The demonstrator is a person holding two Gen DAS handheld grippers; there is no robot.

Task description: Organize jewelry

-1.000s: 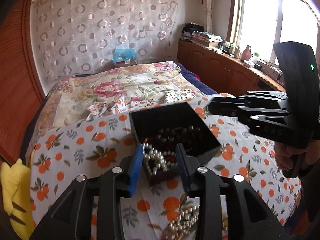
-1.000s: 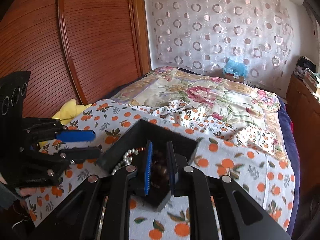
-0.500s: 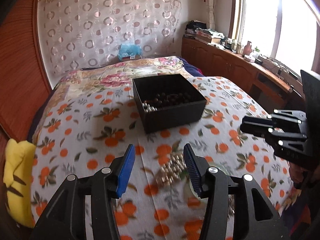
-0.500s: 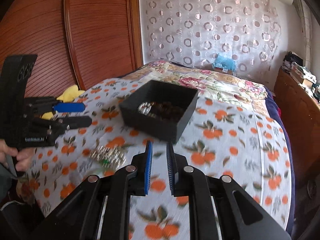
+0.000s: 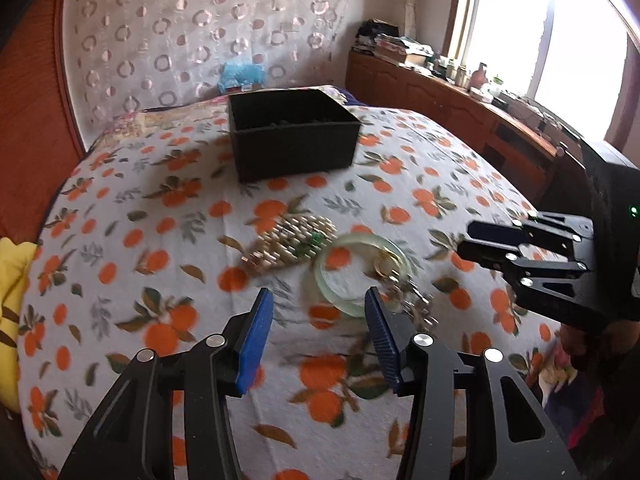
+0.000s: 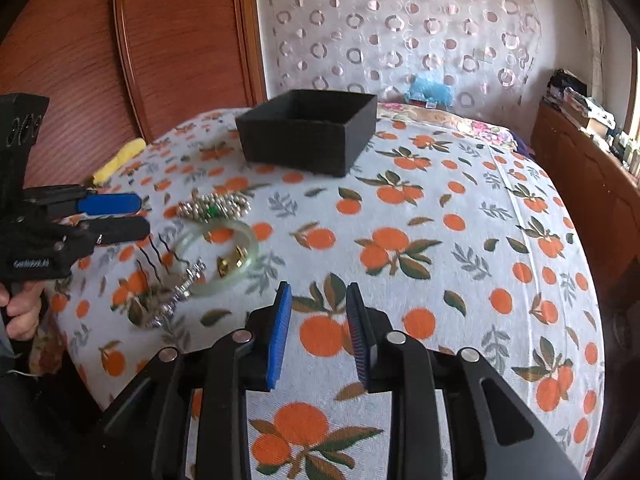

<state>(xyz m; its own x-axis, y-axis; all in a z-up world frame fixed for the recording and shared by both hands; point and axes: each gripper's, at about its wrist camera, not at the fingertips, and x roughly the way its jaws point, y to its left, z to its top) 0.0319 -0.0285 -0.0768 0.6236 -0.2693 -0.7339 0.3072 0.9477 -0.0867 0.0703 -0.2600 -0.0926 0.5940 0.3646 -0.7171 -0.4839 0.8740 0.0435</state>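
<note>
Black box beyond scattered jewelry

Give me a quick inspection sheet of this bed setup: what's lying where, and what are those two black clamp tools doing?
Surface: bedspread printed with oranges.
Job's things: black box further up the bed; beaded piece, pale green bangle, gold ring, sparkly chain and dark wavy hairpins loose on the spread.
Clutter: yellow soft item at the bed's edge.
Grippers: left gripper open, empty; right gripper empty, jaws just opening.
Cables: nothing seen.
Surroundings: wooden headboard, circle-patterned curtain, cluttered cabinet under window.
</note>
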